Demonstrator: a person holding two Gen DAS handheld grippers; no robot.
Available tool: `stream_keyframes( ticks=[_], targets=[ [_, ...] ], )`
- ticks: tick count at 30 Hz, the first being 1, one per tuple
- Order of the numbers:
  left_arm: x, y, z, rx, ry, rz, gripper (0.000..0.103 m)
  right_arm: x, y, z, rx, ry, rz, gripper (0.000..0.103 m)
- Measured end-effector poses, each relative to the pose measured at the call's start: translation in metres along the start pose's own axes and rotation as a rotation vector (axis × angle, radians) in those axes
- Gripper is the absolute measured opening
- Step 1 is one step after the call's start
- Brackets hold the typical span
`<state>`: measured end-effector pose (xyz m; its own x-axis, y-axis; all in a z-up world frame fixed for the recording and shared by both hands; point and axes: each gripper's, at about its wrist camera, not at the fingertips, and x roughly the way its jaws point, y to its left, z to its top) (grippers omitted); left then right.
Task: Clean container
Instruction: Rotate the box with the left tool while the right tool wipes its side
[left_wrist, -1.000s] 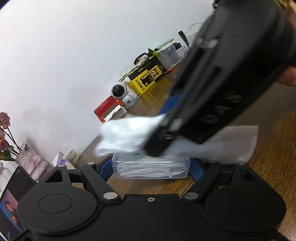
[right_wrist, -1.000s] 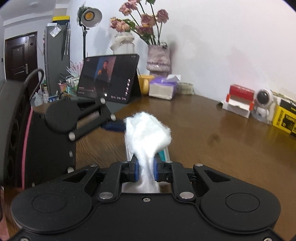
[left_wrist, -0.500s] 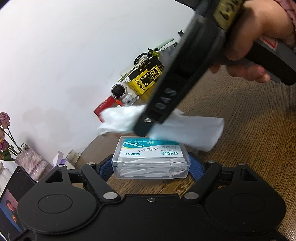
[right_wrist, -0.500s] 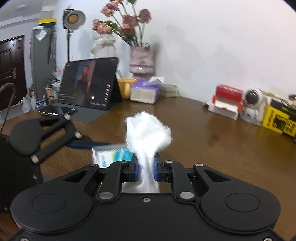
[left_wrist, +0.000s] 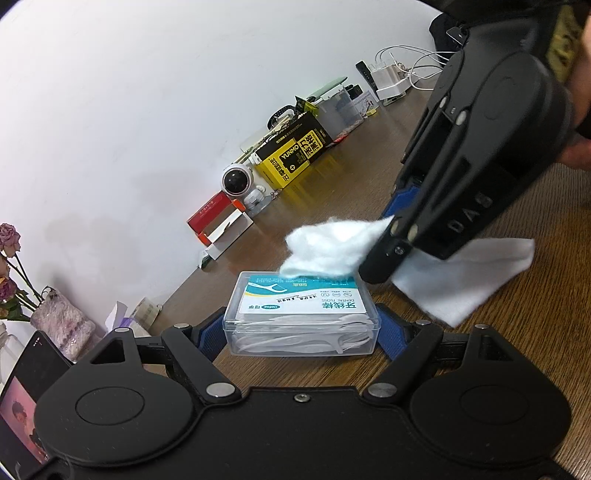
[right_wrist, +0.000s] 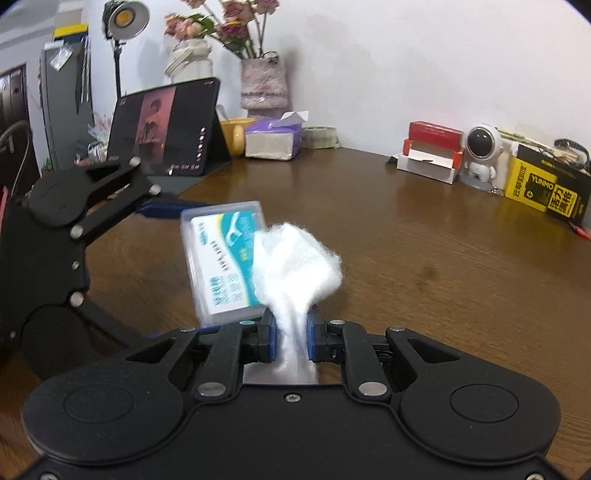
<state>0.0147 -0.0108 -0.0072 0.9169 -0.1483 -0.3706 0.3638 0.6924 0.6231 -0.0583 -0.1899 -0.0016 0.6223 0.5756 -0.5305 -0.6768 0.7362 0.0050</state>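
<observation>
Back down from its lift half a second ago, the wipe (left_wrist: 328, 245) in the clenched right tongs (right_wrist: 290, 334) brushes, seemingly, the box (left_wrist: 301, 314) lid; left tongs (left_wrist: 301, 332) clamp it above the worktop (right_wrist: 424, 258).

A brown wooden table (right_wrist: 424, 236) meets a white wall (right_wrist: 406, 66); a studio lamp (right_wrist: 123, 20) glows.

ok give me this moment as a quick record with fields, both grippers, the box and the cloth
left gripper: shut on the sides of the floss box
floss box: clear plastic, label on top, lid closed, on the table
right gripper: shut on the white cloth
white cloth: bunched end touching the far edge of the box top, loose tail hanging behind the gripper
stage: wiping the lid
</observation>
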Motion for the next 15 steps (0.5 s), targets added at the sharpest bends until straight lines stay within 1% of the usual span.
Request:
stream_keyframes(
  ticks=[1,9,11,13,15],
  targets=[
    [-0.007,-0.003,-0.002,0.000,0.000,-0.001,0.081,-0.002,0.002,0.001,0.001,-0.006,0.005,0.016],
    [-0.001,0.000,-0.001,0.000,0.000,-0.001,0.081,-0.004,0.021,0.020,-0.043,-0.052,0.066,0.016],
    [-0.007,-0.005,0.000,0.000,0.000,-0.001,0.081,-0.003,0.023,0.027,-0.048,-0.072,0.088,0.016],
    [-0.057,-0.030,-0.005,0.000,0.000,-0.001,0.081,0.000,0.026,0.035,-0.054,-0.089,0.107,0.016],
    [-0.054,-0.028,-0.006,0.000,0.000,-0.001,0.081,0.004,0.027,0.043,-0.061,-0.098,0.102,0.016]
  ],
)
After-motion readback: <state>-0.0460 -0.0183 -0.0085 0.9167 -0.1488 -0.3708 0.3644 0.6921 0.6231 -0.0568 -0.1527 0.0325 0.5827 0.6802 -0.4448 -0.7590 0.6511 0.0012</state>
